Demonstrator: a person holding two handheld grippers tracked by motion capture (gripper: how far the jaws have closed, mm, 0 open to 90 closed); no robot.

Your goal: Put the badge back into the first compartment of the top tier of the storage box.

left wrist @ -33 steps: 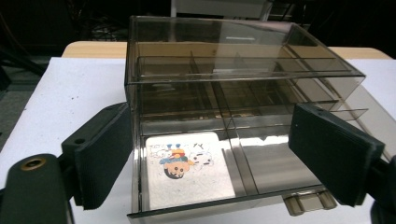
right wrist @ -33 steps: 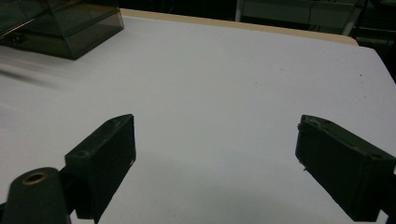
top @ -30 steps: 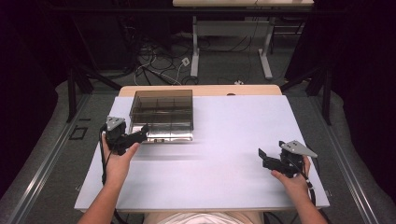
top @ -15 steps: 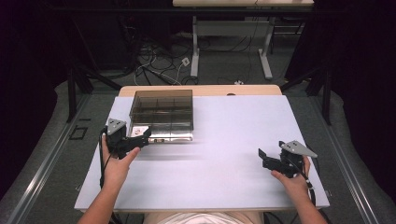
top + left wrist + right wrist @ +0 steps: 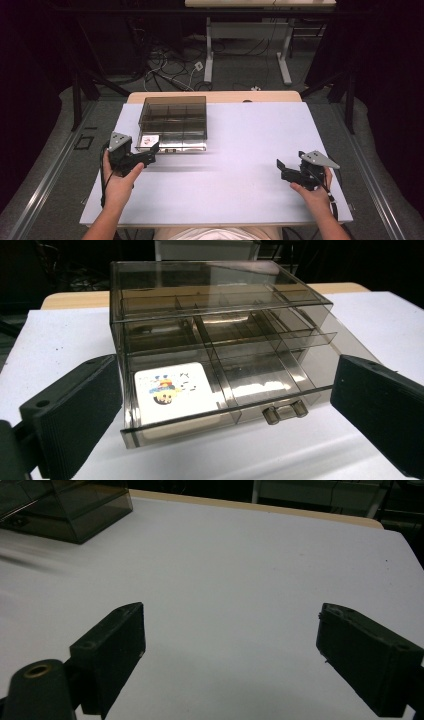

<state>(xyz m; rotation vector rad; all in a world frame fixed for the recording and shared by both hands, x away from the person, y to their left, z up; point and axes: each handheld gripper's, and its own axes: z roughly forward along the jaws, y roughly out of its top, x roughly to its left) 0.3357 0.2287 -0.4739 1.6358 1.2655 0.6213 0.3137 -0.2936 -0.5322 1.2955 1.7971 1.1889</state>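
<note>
Left gripper [image 5: 150,154] jaws just opened wide, nothing between; card [image 5: 172,390] now lies in pulled-out bottom drawer [image 5: 260,390] of organizer box [image 5: 172,117]. Placing seems done; drawer not yet pushed in. Right gripper [image 5: 285,170] spread, empty, well right of box.

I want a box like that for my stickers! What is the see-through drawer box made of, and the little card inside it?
The drawer box looks like smoky brown clear plastic: you can see its dividers through the glossy walls. The card in the pulled-out bottom drawer looks like printed paper or thin card, white with a colourful picture; which one is hard to tell.
</note>
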